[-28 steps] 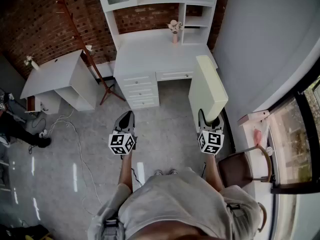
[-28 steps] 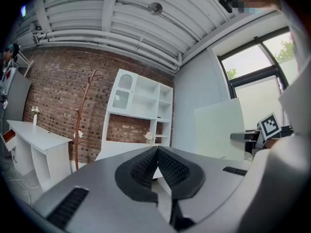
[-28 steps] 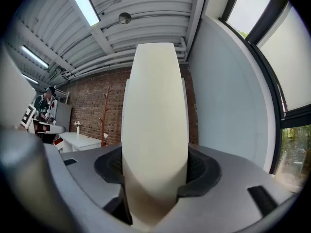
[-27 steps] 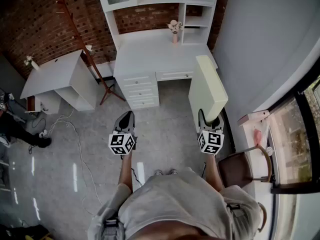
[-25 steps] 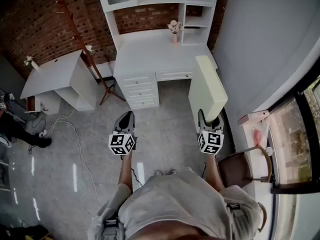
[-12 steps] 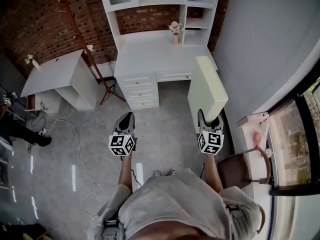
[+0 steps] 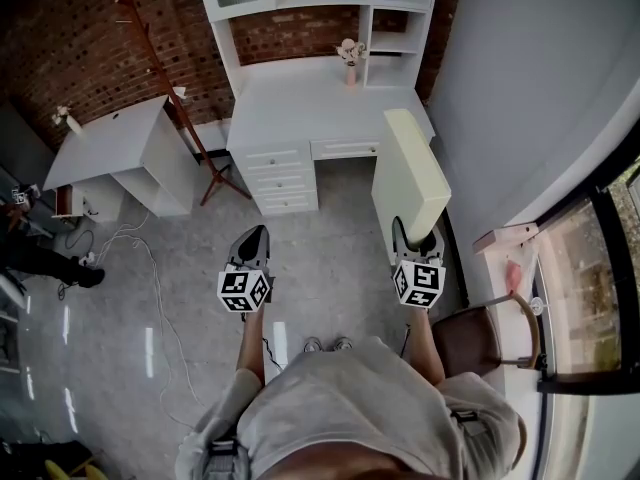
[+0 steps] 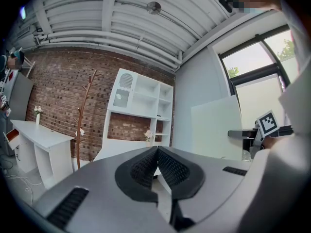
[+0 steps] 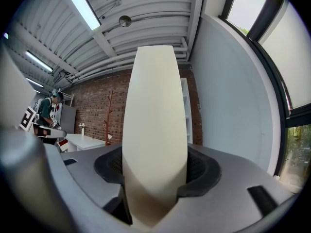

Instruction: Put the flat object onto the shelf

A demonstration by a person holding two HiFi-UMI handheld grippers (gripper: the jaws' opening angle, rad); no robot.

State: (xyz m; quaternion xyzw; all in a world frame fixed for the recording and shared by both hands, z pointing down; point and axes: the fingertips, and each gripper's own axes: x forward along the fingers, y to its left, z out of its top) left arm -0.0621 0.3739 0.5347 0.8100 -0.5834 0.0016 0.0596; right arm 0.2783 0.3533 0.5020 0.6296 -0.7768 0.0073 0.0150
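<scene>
Head view: little changed from a second back. Board (image 7: 405, 173) upright in right tool (image 7: 414, 238), drawn only a touch nearer the counter (image 7: 300, 108), short of its right front corner. Shelf (image 7: 392, 13) above the counter not yet reached, so most of the carry probably left.

Left gripper view: left tool (image 8: 156, 155) pinched together, empty, aimed toward the counter.

Right gripper view: right tool clamped wide on the board's lower edge.

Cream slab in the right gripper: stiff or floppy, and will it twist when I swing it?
Probably stiff: the cream slab juts straight from the right gripper without sag. Likely light, since one end grip carries it. Held only at that end, it may lever in the jaws when swung.
</scene>
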